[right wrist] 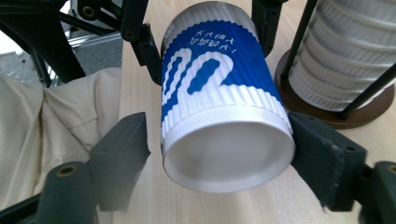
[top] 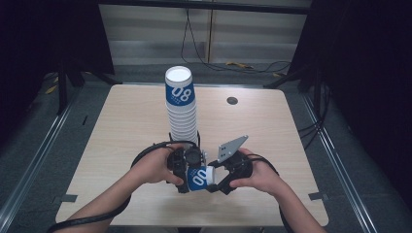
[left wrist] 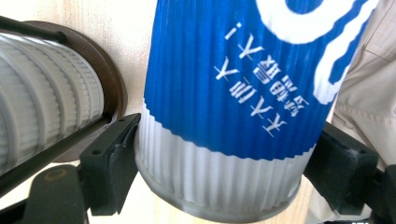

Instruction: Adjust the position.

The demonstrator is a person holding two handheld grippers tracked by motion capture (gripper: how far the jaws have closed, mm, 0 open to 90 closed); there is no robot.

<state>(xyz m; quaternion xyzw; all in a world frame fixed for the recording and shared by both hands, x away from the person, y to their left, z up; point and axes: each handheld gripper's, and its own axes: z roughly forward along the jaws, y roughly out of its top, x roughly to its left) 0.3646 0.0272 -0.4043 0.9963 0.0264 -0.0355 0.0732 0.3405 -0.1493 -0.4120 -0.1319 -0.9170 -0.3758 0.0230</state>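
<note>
A blue-and-white ribbed paper cup [top: 198, 178] lies on its side above the table's front edge, between my two grippers. My left gripper [top: 189, 179] is shut on it: in the left gripper view both pads press the cup [left wrist: 233, 93] at the sides. My right gripper [top: 214, 180] faces the cup's white end [right wrist: 224, 154] with its jaws [right wrist: 219, 135] around it. One pad touches the rim, and a gap shows at the other pad, so it stands open. The left gripper [right wrist: 205, 32] also shows at the cup's far end.
A tall stack of the same cups [top: 182, 111] stands on a brown round stand [right wrist: 327, 116] with black rods, just behind the grippers. The wooden table [top: 131, 126] has a small round hole [top: 232, 100] at the back right. A beige sleeve [right wrist: 60, 121] lies close below.
</note>
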